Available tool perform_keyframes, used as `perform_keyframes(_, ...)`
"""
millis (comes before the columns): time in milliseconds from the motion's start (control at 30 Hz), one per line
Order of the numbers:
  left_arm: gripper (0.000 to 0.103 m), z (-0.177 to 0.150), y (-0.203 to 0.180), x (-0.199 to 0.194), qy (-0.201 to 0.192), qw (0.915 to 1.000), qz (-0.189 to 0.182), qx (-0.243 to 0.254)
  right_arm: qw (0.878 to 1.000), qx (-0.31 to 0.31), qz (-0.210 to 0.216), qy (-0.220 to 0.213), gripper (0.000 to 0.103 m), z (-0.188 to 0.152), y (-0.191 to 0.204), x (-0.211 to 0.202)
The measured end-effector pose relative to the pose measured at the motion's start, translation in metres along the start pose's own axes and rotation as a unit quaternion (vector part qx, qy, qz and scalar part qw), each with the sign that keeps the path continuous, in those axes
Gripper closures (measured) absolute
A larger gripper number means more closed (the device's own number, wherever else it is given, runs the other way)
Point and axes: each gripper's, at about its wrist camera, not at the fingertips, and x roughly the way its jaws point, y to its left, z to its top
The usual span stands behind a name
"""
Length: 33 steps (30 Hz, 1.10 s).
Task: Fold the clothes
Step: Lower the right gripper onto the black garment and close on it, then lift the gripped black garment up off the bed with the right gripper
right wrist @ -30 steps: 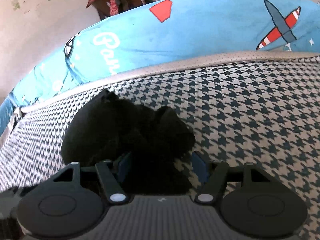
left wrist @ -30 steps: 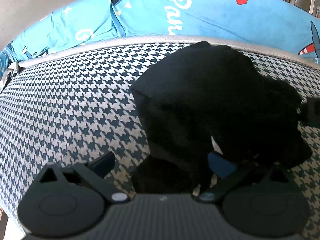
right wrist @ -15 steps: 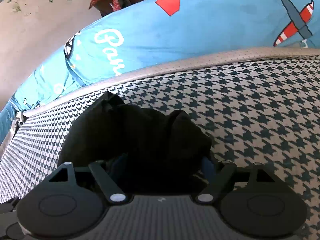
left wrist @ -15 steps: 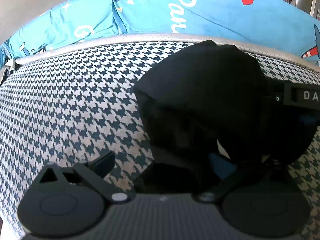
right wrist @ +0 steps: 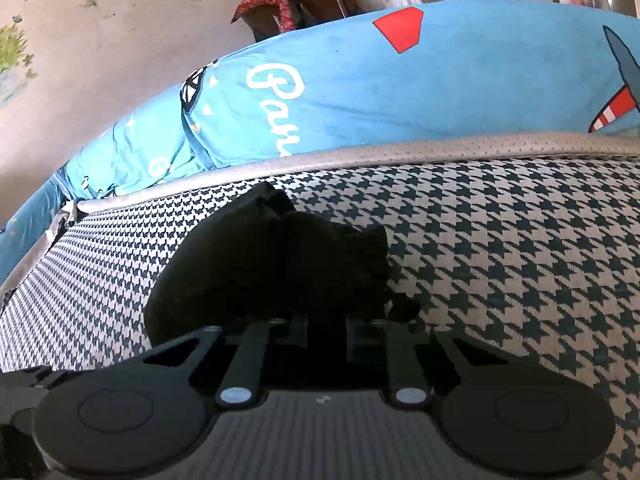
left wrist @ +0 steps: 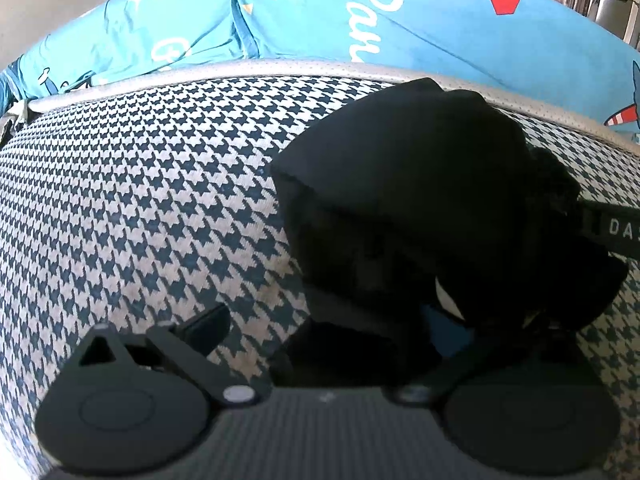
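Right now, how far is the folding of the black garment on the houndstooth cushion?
Early stage. Done: only partly; the black garment lies bunched on the blue-and-white houndstooth cushion, with one flat fold on top. In hand: the right gripper is shut on the garment's near edge; the left gripper is open, cloth between its fingers. Left: spreading it flat, making neat folds.

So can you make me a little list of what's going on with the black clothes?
garment: black clothes, bunched in a heap
surface: houndstooth cushion
behind: blue printed bedding
left gripper: jaws wide apart, garment edge between them
right gripper: jaws drawn close on black cloth
fold: not yet neat
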Motion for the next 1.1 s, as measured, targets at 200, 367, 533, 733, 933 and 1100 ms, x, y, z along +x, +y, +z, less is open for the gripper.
perform_keyframes(200, 0.000, 0.000, 0.003, -0.001, 0.003, 0.9999, -0.006, -0.009, 1.000, 0.009, -0.011, 0.002, 0.075, 0.001, -0.004, -0.002)
perform_keyframes(367, 0.000, 0.000, 0.005, -0.001, 0.006, 0.9998, -0.009, -0.014, 0.999, 0.037, -0.005, 0.003, 0.059, 0.000, -0.014, 0.002)
perform_keyframes(533, 0.000, 0.000, 0.005, -0.001, 0.007, 0.9998, -0.009, -0.015, 0.999, 0.036, 0.001, -0.003, 0.065, 0.000, -0.014, 0.004)
perform_keyframes(733, 0.000, -0.001, 0.001, -0.001, 0.005, 0.9999, -0.005, -0.009, 1.000, 0.013, -0.007, -0.022, 0.085, -0.002, -0.007, -0.002)
perform_keyframes(933, 0.000, -0.001, -0.001, -0.002, 0.003, 0.9999, -0.006, -0.010, 0.998, -0.006, -0.014, -0.060, 0.094, 0.002, 0.001, -0.021)
perform_keyframes(1100, 0.000, -0.001, -0.008, -0.007, 0.000, 0.9999, -0.012, -0.005, 0.996, -0.014, -0.017, -0.088, 0.094, 0.006, 0.005, -0.043)
